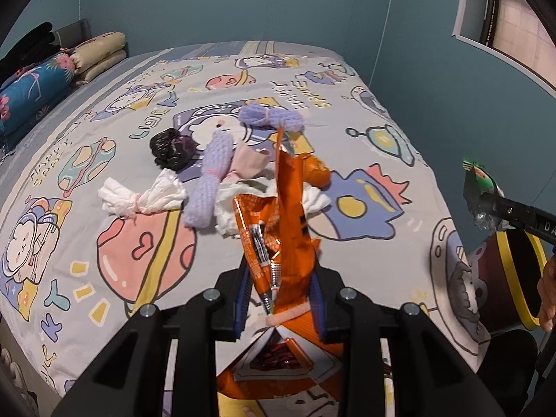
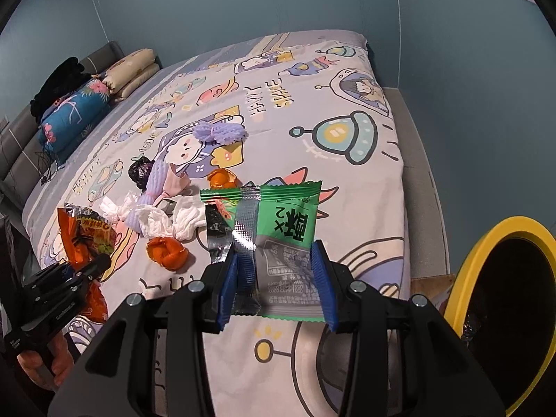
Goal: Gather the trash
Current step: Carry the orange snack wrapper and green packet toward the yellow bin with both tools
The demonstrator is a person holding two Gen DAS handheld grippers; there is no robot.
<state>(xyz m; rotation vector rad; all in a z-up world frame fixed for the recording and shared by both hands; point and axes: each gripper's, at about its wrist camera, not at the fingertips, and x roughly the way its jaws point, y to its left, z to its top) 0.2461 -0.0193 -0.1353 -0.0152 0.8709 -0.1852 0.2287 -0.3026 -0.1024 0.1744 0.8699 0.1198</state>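
The left gripper (image 1: 281, 299) has its jaws clamped on an orange wrapper (image 1: 278, 229), held up above the bed (image 1: 399, 111) near its front edge. The right gripper (image 2: 274, 278) has its jaws clamped on a green wrapper (image 2: 278, 229), held over the bed's front right part, near a yellow-rimmed bin (image 2: 500, 229) beside the bed's right edge. Mid-bed lie white tissues (image 1: 146, 198), purple foam nets (image 1: 212, 180), a black bag (image 1: 172, 147) and orange peel (image 2: 166, 250).
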